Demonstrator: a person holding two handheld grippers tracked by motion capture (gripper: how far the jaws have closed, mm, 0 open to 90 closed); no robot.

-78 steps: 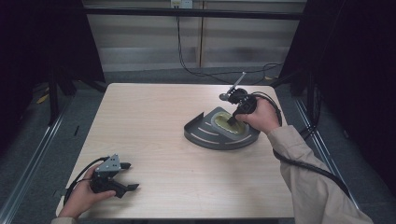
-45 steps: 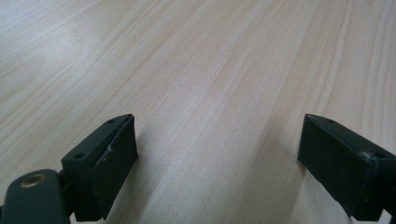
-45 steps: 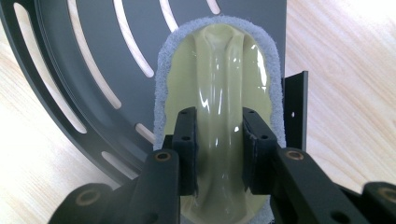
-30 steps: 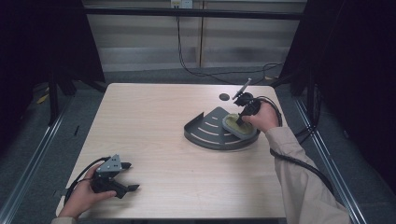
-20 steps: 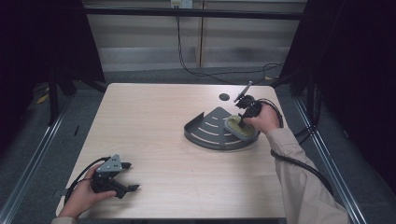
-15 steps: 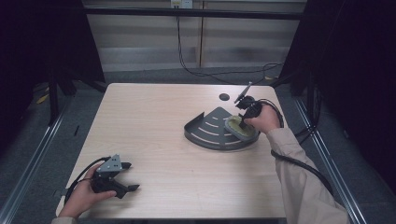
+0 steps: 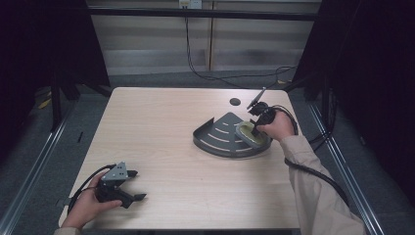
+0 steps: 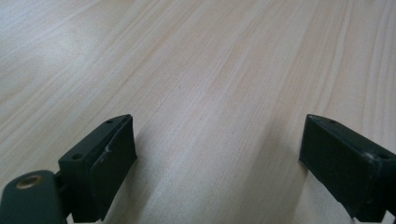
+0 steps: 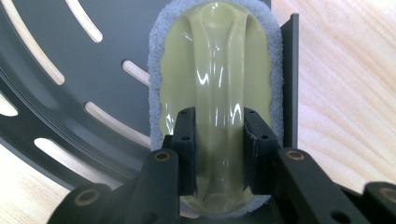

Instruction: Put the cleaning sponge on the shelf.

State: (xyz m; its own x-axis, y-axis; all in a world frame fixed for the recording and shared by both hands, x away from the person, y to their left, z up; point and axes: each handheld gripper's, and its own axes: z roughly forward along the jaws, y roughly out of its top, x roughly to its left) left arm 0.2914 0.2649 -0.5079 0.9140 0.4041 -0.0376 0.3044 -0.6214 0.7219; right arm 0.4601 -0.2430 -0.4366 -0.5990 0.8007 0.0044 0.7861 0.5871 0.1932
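Pale wooden table [image 7: 161,142] bears a dark slotted rack [image 7: 218,137], grey floor around.

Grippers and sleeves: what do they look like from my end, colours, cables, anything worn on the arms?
Both grippers are black with two blocky jaws. The left gripper carries a grey three-cornered plate on top and trails a black cable. The right gripper has brass-coloured pivot pins and small screw holes in its jaws; its black cable loops along a beige long sleeve.
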